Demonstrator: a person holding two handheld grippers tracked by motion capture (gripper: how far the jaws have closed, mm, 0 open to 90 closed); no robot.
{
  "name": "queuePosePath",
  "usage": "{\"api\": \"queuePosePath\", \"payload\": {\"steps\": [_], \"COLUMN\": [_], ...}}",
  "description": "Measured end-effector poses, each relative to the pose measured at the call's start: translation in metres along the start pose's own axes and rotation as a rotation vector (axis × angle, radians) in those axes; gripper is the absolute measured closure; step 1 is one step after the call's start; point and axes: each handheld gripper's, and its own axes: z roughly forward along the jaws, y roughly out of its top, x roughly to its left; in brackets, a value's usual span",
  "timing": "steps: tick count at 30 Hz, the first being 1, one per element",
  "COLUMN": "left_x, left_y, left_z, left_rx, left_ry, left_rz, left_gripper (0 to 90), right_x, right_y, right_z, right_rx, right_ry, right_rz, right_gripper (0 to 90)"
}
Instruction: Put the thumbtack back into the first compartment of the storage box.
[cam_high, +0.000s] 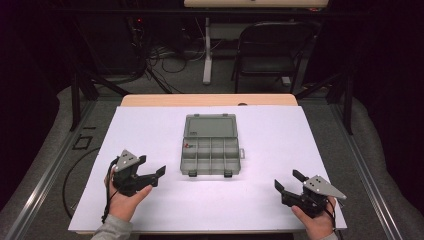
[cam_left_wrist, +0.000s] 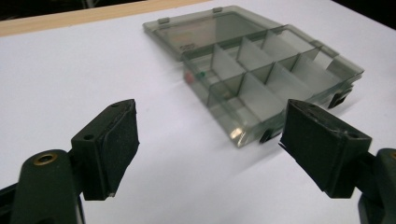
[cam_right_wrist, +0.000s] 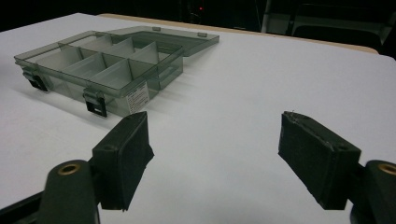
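With both jaws wide and empty, the left gripper (cam_high: 152, 176) at 8 o'clock should approach the open organizer box (cam_high: 210, 156) squarely, while the right gripper (cam_high: 289, 183) waits at 4 o'clock.

Two small bits (cam_left_wrist: 194, 75), one red and one green, sit in the box (cam_high: 210, 145) by its hinge; too small for me to tell what they are. The label (cam_right_wrist: 137, 98) on the box's side is unreadable. My sleeve (cam_high: 113, 229) is cut off below the box.
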Motion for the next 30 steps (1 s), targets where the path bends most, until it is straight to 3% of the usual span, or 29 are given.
{"api": "queuePosePath", "payload": {"steps": [4, 11, 27, 30], "left_x": [0.006, 0.017, 0.041, 0.043], "left_y": [-0.014, -0.034, -0.048, -0.048], "left_z": [-0.012, -0.018, -0.006, -0.006], "left_rx": [-0.014, -0.027, -0.023, -0.020], "left_ry": [0.032, 0.048, 0.028, 0.031], "left_rz": [0.014, -0.010, -0.105, -0.107], "left_gripper": [19.8, 19.8, 20.9, 20.9], "right_x": [0.000, 0.000, -0.002, -0.002], "right_y": [0.000, 0.000, -0.001, -0.001], "right_z": [0.000, 0.000, 0.002, 0.003], "right_rx": [0.002, 0.004, 0.023, 0.038], "right_ry": [0.000, 0.001, 0.006, 0.009], "right_rz": [0.000, -0.001, -0.002, 0.001], "right_gripper": [24.1, 24.1, 24.0, 23.8]}}
